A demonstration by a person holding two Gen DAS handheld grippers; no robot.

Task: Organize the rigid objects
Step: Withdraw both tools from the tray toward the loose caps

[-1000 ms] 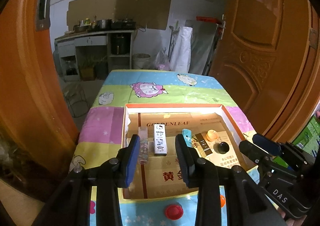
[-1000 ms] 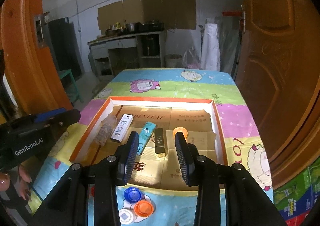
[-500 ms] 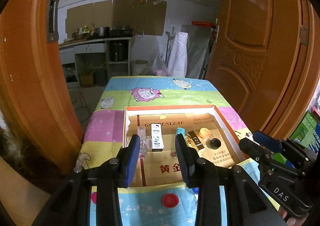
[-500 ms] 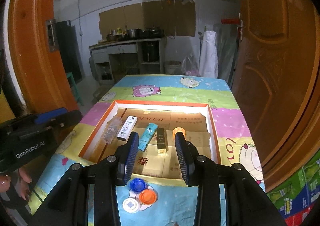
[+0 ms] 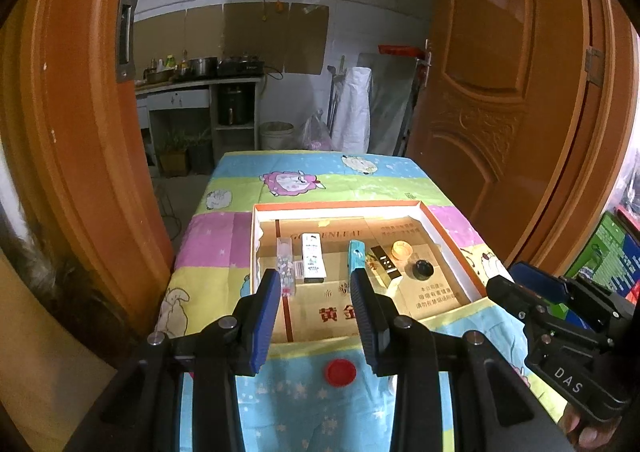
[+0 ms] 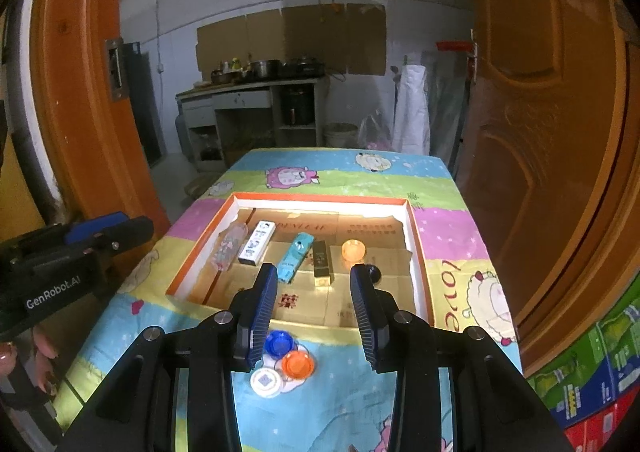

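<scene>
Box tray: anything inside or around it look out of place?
Inside the box tray nothing is spilled or broken; only the teal box lies slanted beside the straighter gold box. Four caps sit outside on the cloth: blue cap, orange cap, white cap, red cap.

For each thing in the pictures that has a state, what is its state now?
left gripper: open, empty
right gripper: open, empty
box tray: open-topped, items lying inside
gold box: lying flat in tray
teal box: lying flat in tray
red cap: on the cloth, outside tray
orange cap: outside tray
</scene>
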